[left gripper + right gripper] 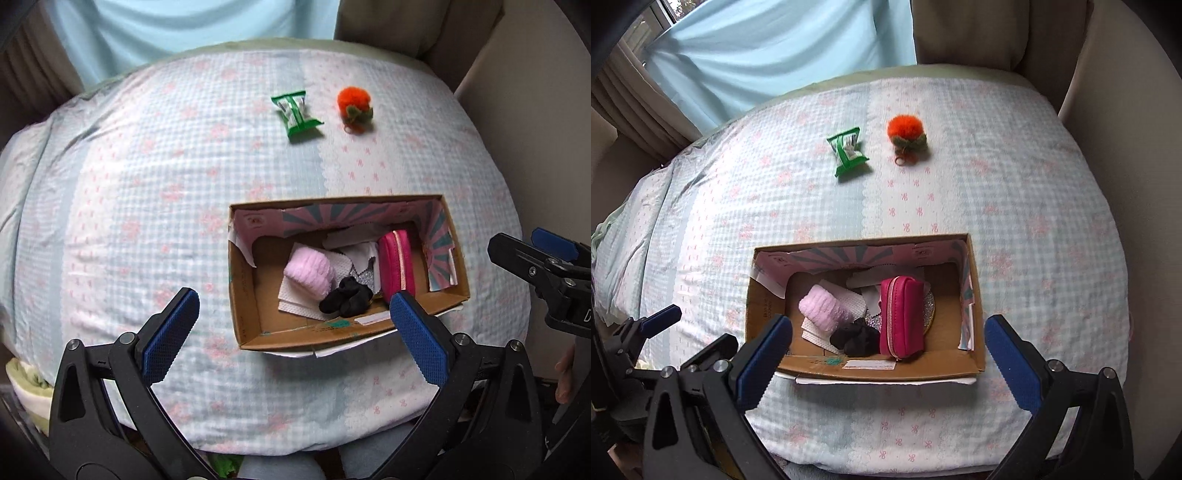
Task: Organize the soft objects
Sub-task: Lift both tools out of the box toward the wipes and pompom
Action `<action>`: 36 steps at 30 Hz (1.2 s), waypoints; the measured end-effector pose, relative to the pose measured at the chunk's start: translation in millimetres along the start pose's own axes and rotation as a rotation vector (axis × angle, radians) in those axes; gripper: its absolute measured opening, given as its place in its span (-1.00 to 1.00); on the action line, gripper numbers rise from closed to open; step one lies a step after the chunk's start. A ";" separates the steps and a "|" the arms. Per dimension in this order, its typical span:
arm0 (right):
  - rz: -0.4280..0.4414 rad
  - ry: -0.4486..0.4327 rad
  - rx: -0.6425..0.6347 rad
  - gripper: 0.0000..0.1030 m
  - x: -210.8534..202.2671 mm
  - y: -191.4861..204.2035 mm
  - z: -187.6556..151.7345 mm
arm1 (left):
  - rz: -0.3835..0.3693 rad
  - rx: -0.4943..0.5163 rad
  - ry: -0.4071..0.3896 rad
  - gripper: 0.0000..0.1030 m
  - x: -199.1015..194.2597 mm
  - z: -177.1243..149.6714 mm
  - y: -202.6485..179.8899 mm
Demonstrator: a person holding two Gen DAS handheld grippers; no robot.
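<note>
An open cardboard box sits on the checked bedspread. Inside it lie a pink fluffy roll, a black soft bundle, a magenta zip pouch and white cloths. Beyond the box lie a green packet and an orange pompom. My left gripper is open and empty over the box's near edge. My right gripper is open and empty, also at the box's near side. Each gripper shows in the other's view: the right one, the left one.
The bedspread covers a rounded mattress. A light blue curtain hangs behind it. Beige upholstery rises at the right side and back corner.
</note>
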State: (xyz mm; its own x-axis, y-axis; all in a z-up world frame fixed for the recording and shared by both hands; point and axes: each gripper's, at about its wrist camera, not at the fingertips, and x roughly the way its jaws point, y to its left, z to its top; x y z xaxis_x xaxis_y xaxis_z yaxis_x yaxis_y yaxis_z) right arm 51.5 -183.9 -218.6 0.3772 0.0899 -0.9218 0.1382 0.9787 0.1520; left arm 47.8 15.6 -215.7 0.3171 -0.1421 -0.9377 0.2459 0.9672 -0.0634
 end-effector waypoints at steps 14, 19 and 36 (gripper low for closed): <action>0.021 -0.217 -0.073 1.00 -107.1 -8.4 16.4 | 0.064 -0.121 -0.265 0.99 -110.3 11.9 -12.6; 0.047 -0.299 -0.109 1.00 -121.1 -22.9 41.9 | 0.103 -0.185 -0.323 0.99 -121.7 34.0 -21.3; 0.118 -0.315 -0.112 1.00 -19.2 -53.4 164.9 | 0.101 -0.275 -0.281 0.99 1.0 162.3 -20.9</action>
State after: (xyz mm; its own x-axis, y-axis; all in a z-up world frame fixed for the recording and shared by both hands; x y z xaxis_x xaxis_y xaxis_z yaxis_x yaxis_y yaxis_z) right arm 187.9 -268.4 -150.2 0.6512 0.1593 -0.7420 -0.0180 0.9807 0.1947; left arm 191.7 -38.9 -159.9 0.5741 -0.0584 -0.8167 -0.0413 0.9941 -0.1001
